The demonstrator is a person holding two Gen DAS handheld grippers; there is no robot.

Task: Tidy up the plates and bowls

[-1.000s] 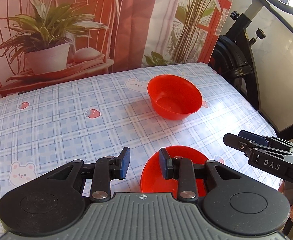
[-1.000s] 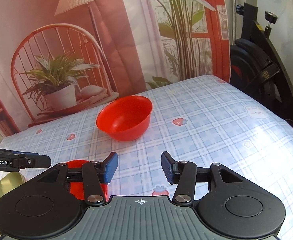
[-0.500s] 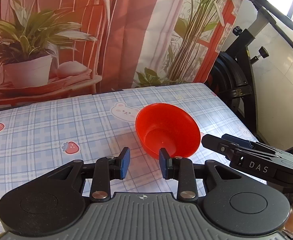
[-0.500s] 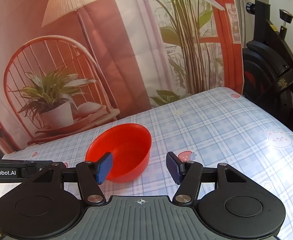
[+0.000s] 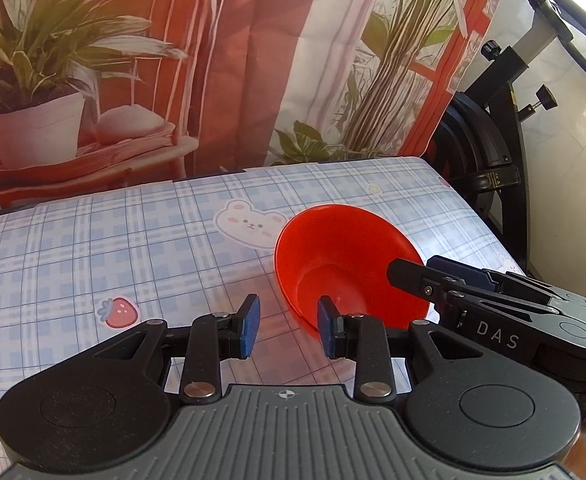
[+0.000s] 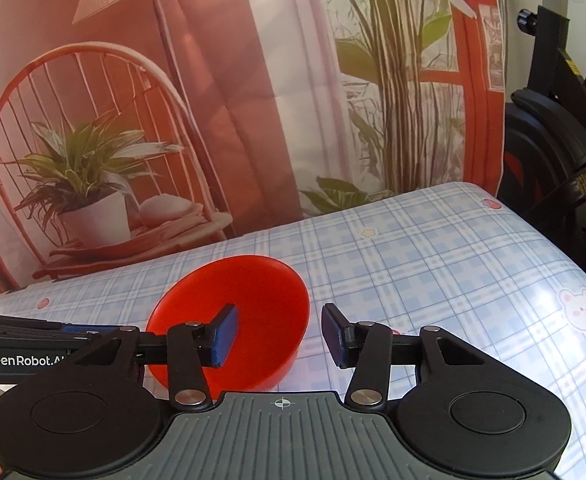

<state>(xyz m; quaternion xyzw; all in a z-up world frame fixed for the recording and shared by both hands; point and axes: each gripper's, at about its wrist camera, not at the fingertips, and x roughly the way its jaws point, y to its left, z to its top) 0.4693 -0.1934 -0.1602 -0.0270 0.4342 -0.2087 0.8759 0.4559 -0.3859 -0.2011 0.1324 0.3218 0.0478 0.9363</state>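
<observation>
A red bowl (image 5: 345, 256) stands on the checked tablecloth (image 5: 133, 248). In the left wrist view my left gripper (image 5: 287, 330) is open and empty, with its right finger at the bowl's near left rim. In the right wrist view the same bowl (image 6: 261, 296) lies between my right gripper's (image 6: 277, 338) open fingers: the left pad is inside the bowl, the right pad outside its right wall. The right gripper also shows in the left wrist view (image 5: 493, 304), reaching over the bowl's right rim. The red plate seen earlier is out of view.
A printed backdrop (image 5: 233, 60) hangs behind the table's far edge. A black exercise bike (image 5: 501, 128) stands past the table's right edge; it also shows in the right wrist view (image 6: 565, 140). The left gripper's arm (image 6: 25, 344) crosses the right wrist view's left side.
Both grippers have moved forward to the red bowl. The right gripper's fingers now straddle its right wall. The red plate has dropped out of view under the left gripper.
</observation>
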